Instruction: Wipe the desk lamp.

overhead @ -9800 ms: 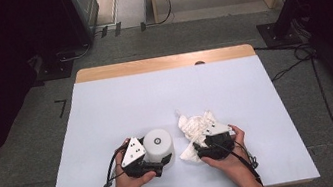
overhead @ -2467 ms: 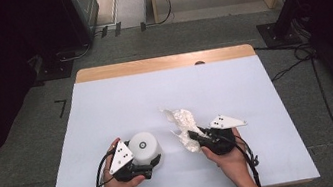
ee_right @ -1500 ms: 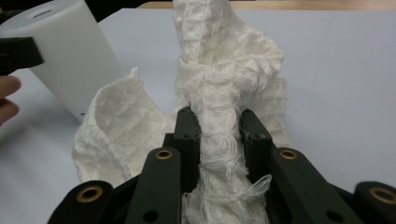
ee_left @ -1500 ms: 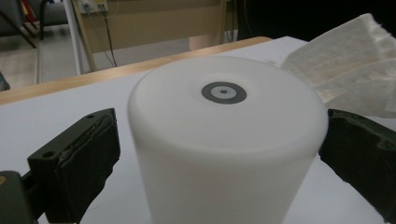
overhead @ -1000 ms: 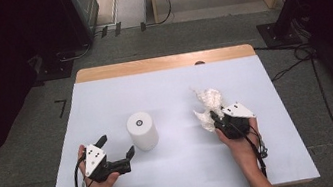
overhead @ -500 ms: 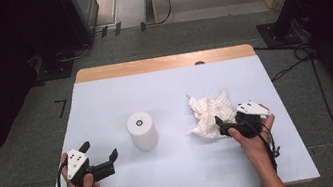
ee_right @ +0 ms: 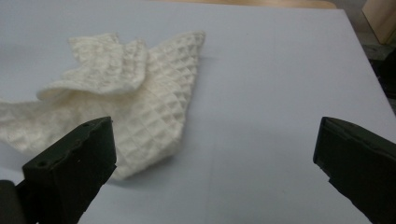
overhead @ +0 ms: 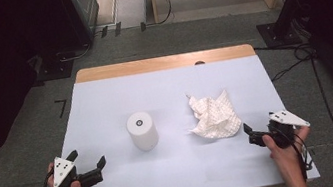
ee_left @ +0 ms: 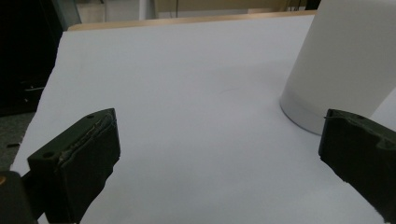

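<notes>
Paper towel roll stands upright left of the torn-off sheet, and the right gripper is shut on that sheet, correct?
Not quite. The right gripper is open with nothing between its jaws; the crumpled sheet lies loose on the table, as the right gripper view shows. The paper towel roll does stand upright left of it.

left gripper [overhead: 87,163] jaws apart, right gripper [overhead: 249,134] just opened

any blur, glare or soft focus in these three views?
High view: even light on the table, dark surroundings, soft shadow beside the paper roll. Left gripper view: roll slightly soft and washed out at close range. Right gripper view: paper towel texture fairly crisp, near pads soft. No glare.
</notes>
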`<state>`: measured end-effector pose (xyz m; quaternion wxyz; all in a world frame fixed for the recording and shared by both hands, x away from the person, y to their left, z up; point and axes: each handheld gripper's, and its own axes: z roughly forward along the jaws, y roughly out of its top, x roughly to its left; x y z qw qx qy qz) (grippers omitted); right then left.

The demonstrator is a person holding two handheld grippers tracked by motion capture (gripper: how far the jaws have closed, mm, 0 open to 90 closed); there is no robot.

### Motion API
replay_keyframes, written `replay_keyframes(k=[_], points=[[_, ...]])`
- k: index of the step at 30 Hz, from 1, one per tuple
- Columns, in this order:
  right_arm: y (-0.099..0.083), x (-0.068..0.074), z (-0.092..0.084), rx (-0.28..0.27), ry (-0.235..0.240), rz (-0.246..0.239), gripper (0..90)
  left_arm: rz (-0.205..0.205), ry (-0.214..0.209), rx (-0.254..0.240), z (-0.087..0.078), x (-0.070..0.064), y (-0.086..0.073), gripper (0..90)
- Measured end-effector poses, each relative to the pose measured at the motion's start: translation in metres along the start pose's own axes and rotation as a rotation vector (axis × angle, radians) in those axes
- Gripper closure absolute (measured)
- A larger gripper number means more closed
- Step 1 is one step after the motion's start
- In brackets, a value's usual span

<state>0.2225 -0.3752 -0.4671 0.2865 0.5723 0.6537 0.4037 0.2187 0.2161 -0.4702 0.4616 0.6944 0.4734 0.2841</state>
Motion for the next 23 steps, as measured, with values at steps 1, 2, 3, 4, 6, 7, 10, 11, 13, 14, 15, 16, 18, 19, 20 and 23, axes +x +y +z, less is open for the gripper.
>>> replay_keyframes(k=[1,2,3,4,6,7,10,11,13,14,15,16,18,19,20,23], points=[[-0.003,-0.004,-0.003,0.004,-0.007,0.004,0.0,0.004,0.002,0.006,-0.002,0.001,-0.002,0.0],[-0.006,-0.009,-0.006,0.010,-0.016,0.007,0.0,0.004,0.003,0.008,-0.005,0.002,-0.004,0.0],[-0.009,-0.014,-0.010,0.013,-0.023,0.005,0.0,0.004,0.004,0.011,-0.007,0.003,-0.005,0.0],[-0.012,-0.017,-0.012,0.018,-0.027,0.005,0.0,0.003,0.004,0.013,-0.009,0.004,-0.007,0.0],[-0.018,-0.025,-0.017,0.026,-0.039,0.012,0.0,0.003,0.007,0.019,-0.011,0.006,-0.010,0.0],[-0.021,-0.029,-0.020,0.031,-0.042,0.015,0.0,0.001,0.008,0.019,-0.012,0.008,-0.011,0.0],[-0.029,-0.039,-0.027,0.040,-0.054,0.039,0.0,-0.025,0.007,0.019,-0.011,0.011,-0.012,0.0],[-0.032,-0.043,-0.028,0.040,-0.059,0.043,0.0,-0.026,0.007,0.024,-0.010,0.011,-0.013,0.0],[-0.038,-0.047,-0.030,0.043,-0.066,0.073,0.0,-0.026,0.000,0.041,-0.007,0.012,-0.015,0.0],[-0.040,-0.049,-0.029,0.044,-0.065,0.085,0.0,-0.032,0.000,0.050,-0.005,0.012,-0.016,0.0],[-0.041,-0.050,-0.028,0.050,-0.064,0.094,0.0,-0.035,-0.003,0.060,-0.003,0.012,-0.016,0.0],[-0.042,-0.050,-0.026,0.051,-0.074,0.091,0.0,-0.035,-0.005,0.069,-0.002,0.012,-0.017,0.0],[-0.042,-0.048,-0.024,0.057,-0.083,0.075,0.0,-0.023,-0.006,0.071,-0.001,0.011,-0.017,0.0],[-0.043,-0.046,-0.023,0.070,-0.090,0.066,0.0,-0.022,-0.008,0.073,-0.001,0.010,-0.017,0.0],[-0.043,-0.045,-0.022,0.072,-0.091,0.056,0.0,-0.021,-0.010,0.077,-0.001,0.010,-0.018,0.0],[-0.044,-0.041,-0.020,0.085,-0.096,0.028,0.0,-0.029,-0.021,0.087,0.000,0.011,-0.018,0.0]])
